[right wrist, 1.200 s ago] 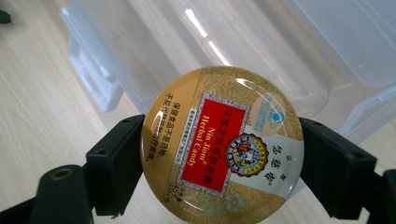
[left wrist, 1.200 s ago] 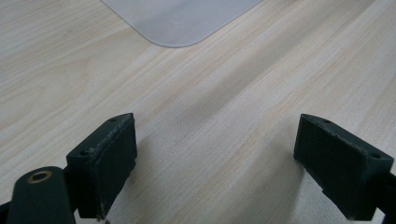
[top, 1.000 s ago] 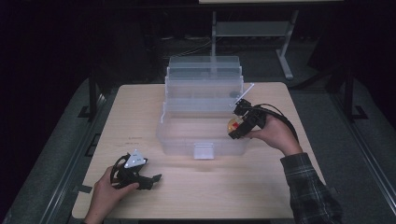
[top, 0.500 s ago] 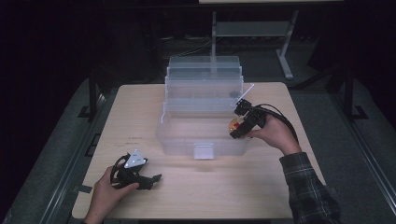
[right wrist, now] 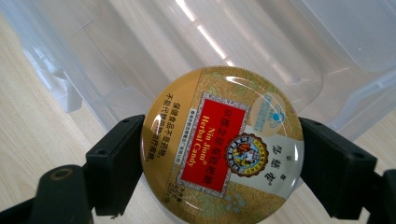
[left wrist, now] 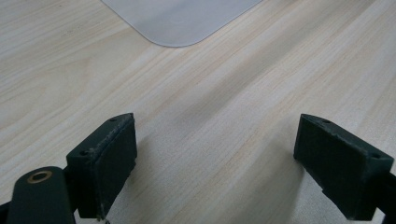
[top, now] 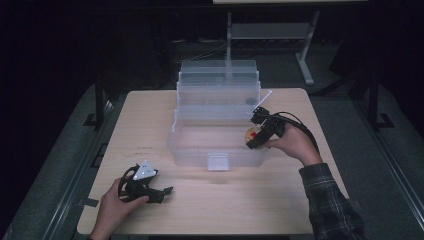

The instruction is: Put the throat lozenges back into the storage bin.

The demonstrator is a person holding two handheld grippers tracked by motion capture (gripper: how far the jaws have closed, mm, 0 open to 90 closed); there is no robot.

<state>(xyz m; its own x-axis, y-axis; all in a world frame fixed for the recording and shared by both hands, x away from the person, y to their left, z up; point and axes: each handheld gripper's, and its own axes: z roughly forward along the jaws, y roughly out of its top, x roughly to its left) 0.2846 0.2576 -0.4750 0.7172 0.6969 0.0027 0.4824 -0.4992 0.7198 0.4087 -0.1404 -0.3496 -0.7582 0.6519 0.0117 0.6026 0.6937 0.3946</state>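
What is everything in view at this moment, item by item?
Candy tin: one, gold with a red label, round, clamped between the right gripper's jaws at the storage box's right rim.
Storage box: one, clear plastic, tiered trays open, centre of the table.
Table: one, light wood.
Metal stand: one, grey, behind the table.
Right gripper: one, black, shut on the tin, over the box's right edge.
Left gripper: one, black with a grey plate, jaws open, low over the table's near left.
Hands: two, one on each gripper; right sleeve plaid.
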